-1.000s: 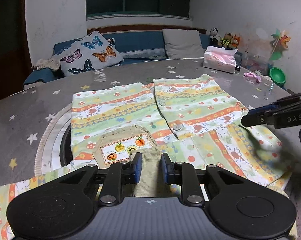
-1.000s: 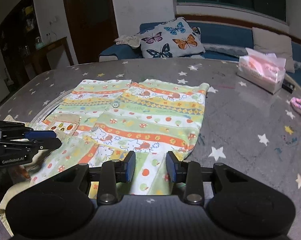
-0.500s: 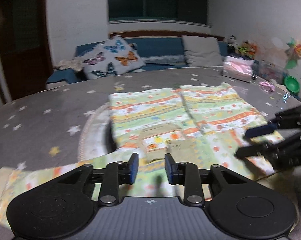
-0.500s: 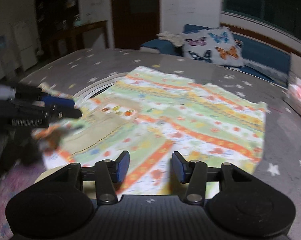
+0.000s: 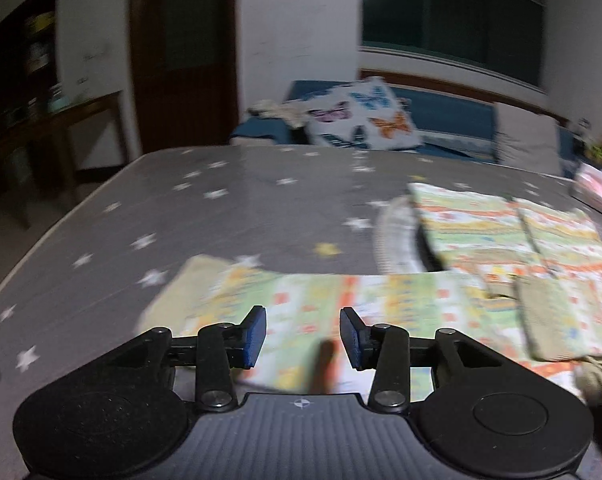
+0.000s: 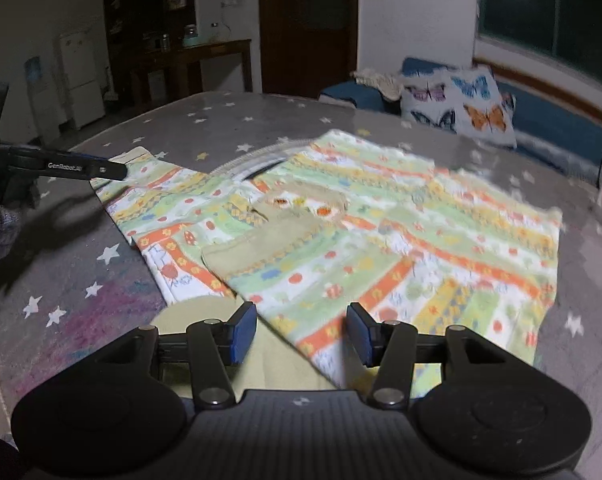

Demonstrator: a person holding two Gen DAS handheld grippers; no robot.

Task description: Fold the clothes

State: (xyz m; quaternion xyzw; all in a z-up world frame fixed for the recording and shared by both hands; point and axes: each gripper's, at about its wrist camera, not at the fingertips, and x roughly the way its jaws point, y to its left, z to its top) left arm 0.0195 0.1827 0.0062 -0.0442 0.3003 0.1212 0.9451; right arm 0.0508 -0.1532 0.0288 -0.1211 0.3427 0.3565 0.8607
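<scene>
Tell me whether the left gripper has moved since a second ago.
Yes. The left gripper has swung left: the butterfly cushion now sits right of centre, and the fingers are over the shirt's outstretched sleeve instead of the collar.

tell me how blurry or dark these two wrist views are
Left wrist view: heavy motion blur smears the patterned garment and star-print table; the left gripper stays sharp. Right wrist view: milder blur, sharp right gripper, dim room, ceiling-light glare at top right.

Both cameras sit low and close over the star table (image 5: 229,216), each looking forward between its own fingers. The left view faces the sleeve end, the right view the shirt's body. Both see the striped shirt (image 6: 401,236) and butterfly pillow (image 5: 361,120).
</scene>
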